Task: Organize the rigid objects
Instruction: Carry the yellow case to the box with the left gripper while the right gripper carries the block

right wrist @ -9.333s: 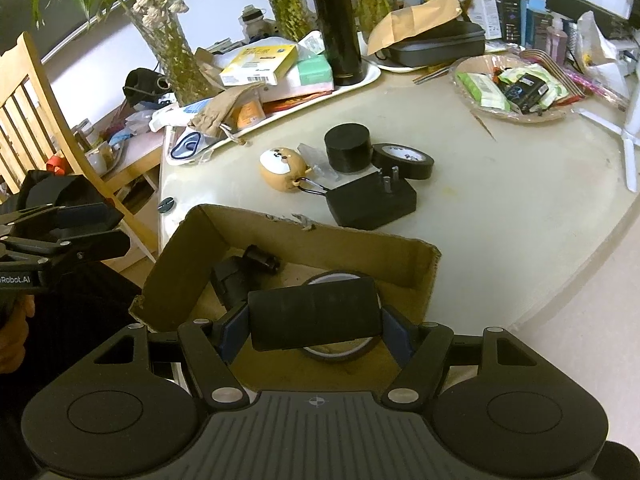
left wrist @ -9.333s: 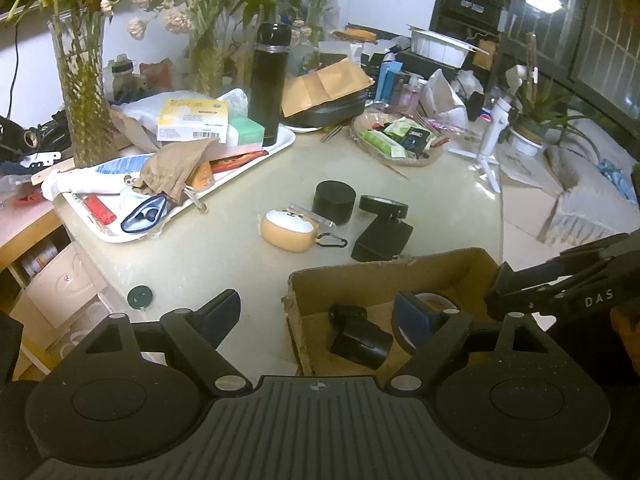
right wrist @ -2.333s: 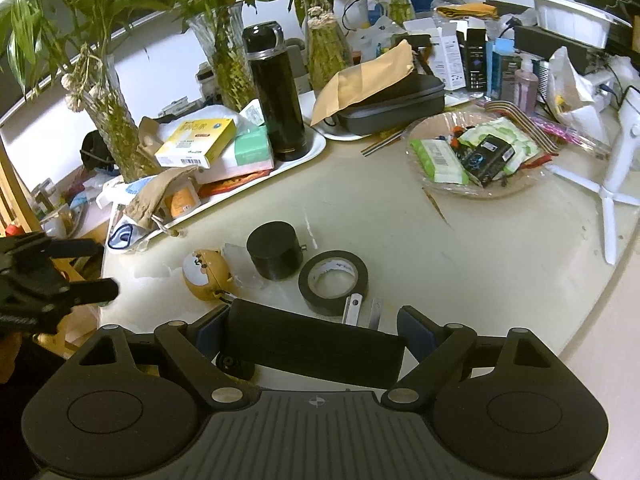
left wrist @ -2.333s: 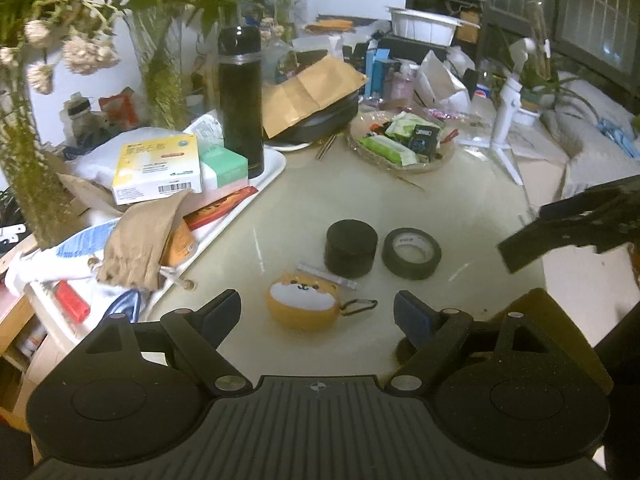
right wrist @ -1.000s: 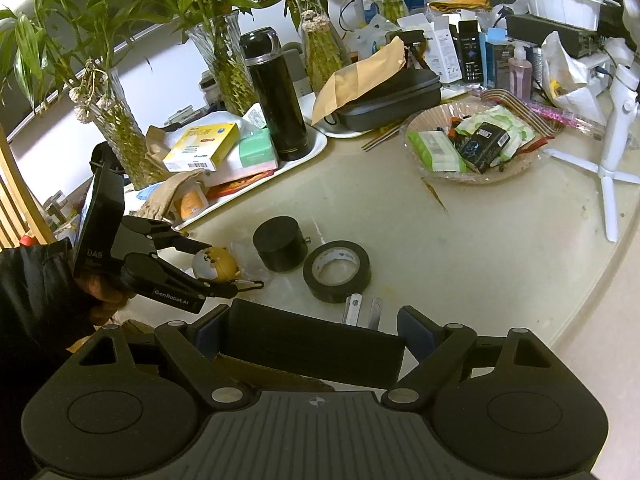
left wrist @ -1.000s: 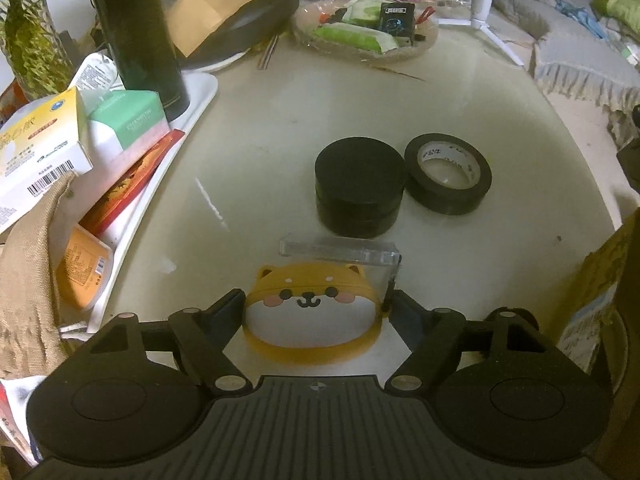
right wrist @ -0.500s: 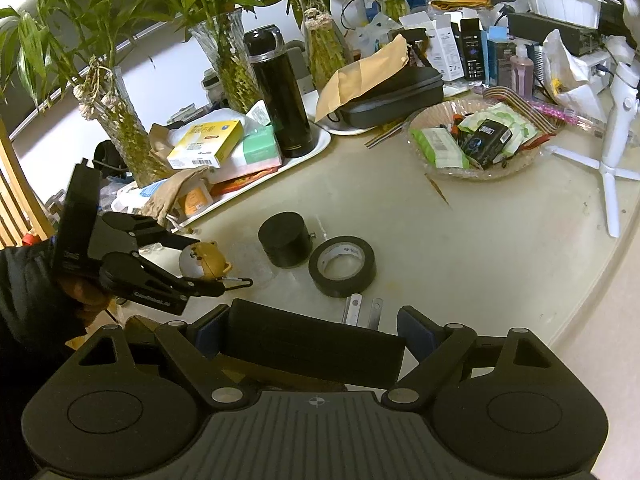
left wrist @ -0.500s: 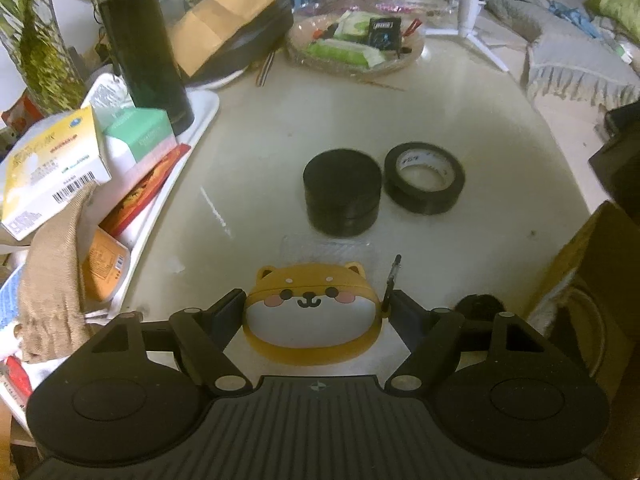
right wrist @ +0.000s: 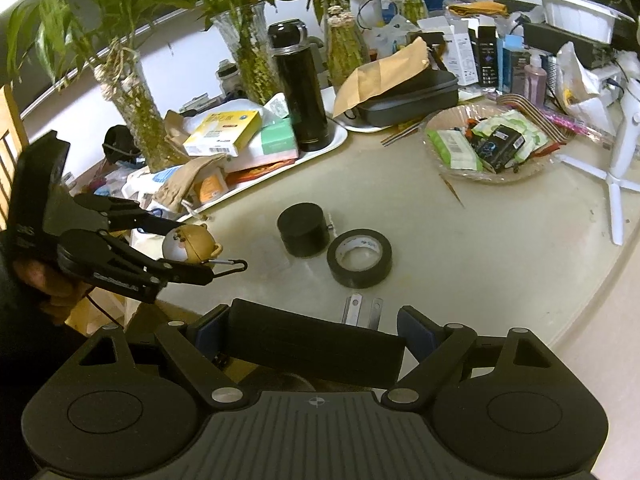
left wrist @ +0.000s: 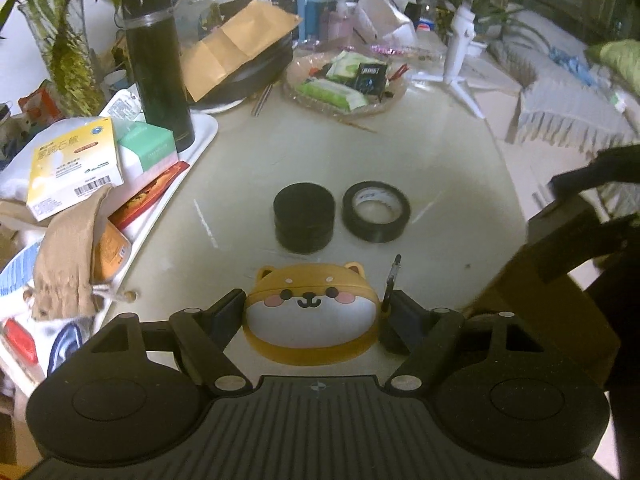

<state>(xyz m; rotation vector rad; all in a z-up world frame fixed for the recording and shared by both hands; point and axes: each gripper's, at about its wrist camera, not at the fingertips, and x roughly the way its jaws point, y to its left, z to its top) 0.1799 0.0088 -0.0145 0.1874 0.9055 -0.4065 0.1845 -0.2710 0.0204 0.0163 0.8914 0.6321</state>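
My left gripper [left wrist: 312, 314] is shut on an orange dog-face case [left wrist: 311, 312] with a black carabiner and holds it above the table; it also shows in the right wrist view [right wrist: 188, 245]. My right gripper [right wrist: 314, 338] is shut on a black power adapter [right wrist: 316, 350] whose two metal prongs [right wrist: 362, 311] point forward. A black round tin [left wrist: 304, 217] and a roll of black tape [left wrist: 376, 210] lie side by side on the table. The cardboard box [left wrist: 560, 280] is at the right in the left wrist view.
A white tray [left wrist: 200, 140] with boxes, a tan pouch and a black flask [left wrist: 158, 60] is at the left. A glass dish of packets [left wrist: 344, 88], a white tripod [left wrist: 460, 52], plant vases [right wrist: 248, 52] and clutter line the back of the table.
My left gripper closed on the dog-face case and lifted it off the table, leaving a clear plastic piece behind. My right gripper keeps holding the adapter, nearly still.
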